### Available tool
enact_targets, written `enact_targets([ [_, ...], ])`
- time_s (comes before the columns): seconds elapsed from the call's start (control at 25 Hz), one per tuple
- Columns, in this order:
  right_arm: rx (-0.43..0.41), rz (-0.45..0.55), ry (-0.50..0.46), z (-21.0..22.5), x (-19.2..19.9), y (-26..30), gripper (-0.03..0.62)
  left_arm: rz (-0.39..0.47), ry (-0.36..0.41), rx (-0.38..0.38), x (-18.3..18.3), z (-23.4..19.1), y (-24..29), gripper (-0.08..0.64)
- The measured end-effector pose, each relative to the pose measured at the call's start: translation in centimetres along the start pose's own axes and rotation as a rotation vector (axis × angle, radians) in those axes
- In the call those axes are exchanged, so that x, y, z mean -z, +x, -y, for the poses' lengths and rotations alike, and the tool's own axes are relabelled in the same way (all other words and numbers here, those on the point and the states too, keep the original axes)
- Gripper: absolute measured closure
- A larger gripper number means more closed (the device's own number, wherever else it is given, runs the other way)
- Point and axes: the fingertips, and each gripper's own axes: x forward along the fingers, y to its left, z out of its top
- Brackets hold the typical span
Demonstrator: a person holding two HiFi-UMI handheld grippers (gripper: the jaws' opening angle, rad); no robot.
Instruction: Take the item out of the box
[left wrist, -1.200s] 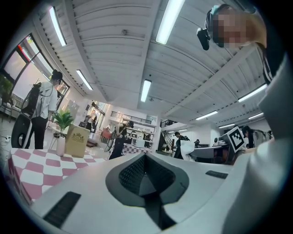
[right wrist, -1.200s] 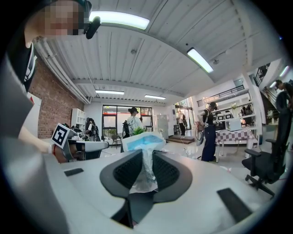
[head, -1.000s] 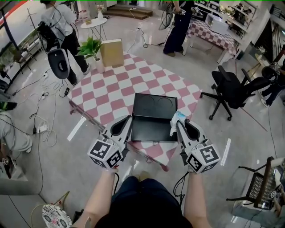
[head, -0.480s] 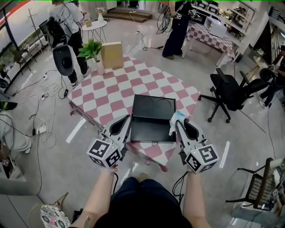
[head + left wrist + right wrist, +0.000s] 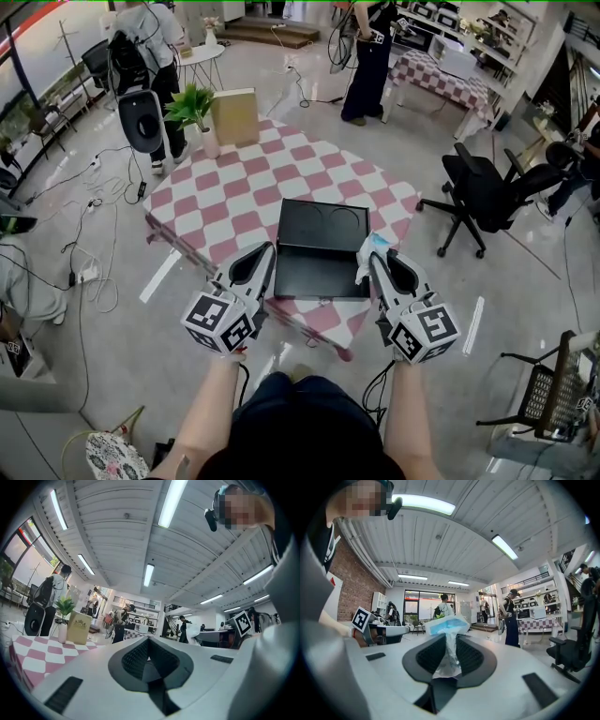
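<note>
Black box (image 5: 319, 246) on checkered table (image 5: 251, 178); right hand-held gripper (image 5: 449, 641) clamped on seemingly plastic packet (image 5: 443, 626), left hand-held gripper (image 5: 149, 640) closed.

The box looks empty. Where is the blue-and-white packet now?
The right gripper holds the packet in its jaws, right of centre in the head view, by the right edge of the black box.

The black box (image 5: 323, 246) is lying open mid-frame; a crumpled blue-and-white packet (image 5: 367, 265) is standing at its right edge, clamped in the right claw (image 5: 372, 255).
</note>
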Motion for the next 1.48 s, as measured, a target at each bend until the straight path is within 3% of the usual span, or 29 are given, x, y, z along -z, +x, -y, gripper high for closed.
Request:
enact_targets([
  [1.48, 0.008, 0.003, 0.015, 0.54, 0.70, 0.17, 0.522, -0.010, -0.006, -0.007, 0.74, -0.52, 0.23, 0.558],
])
